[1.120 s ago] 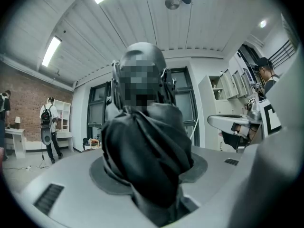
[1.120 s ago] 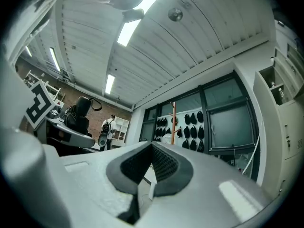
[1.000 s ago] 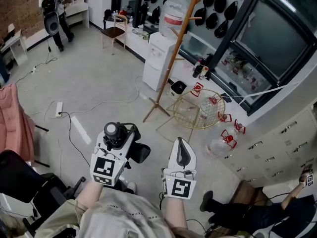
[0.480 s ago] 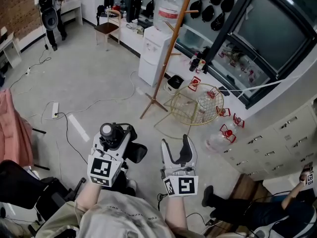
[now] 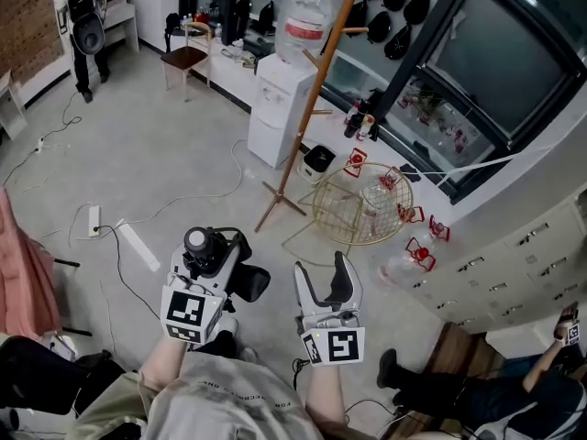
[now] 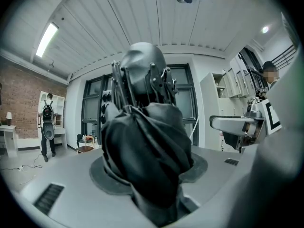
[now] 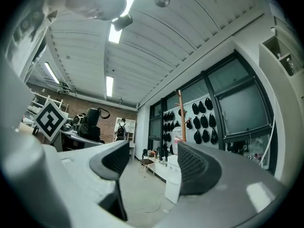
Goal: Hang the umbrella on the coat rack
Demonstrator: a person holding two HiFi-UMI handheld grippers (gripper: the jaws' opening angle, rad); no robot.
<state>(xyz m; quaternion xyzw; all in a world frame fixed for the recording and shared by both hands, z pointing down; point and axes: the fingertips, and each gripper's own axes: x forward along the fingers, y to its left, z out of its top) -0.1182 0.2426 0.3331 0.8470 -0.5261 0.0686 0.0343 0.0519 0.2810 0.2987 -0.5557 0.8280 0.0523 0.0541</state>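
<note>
At the far left a person (image 5: 84,26) with a backpack stood well away; nearer you, your left tool (image 5: 213,250) was clamped on the folded black umbrella (image 6: 147,146), the dark cloth bunched between its jaws and the ribs' ends pointing ahead; just beside it, your right tool (image 5: 321,266) was opening, jaws apart with nothing between them; ahead of both, on the grey floor (image 5: 156,154), the white water dispenser (image 5: 273,108) stood beside the wooden coat rack (image 5: 312,90), which was well apart from the umbrella; a gold wire basket (image 5: 362,204) sat to the rack's right.
</note>
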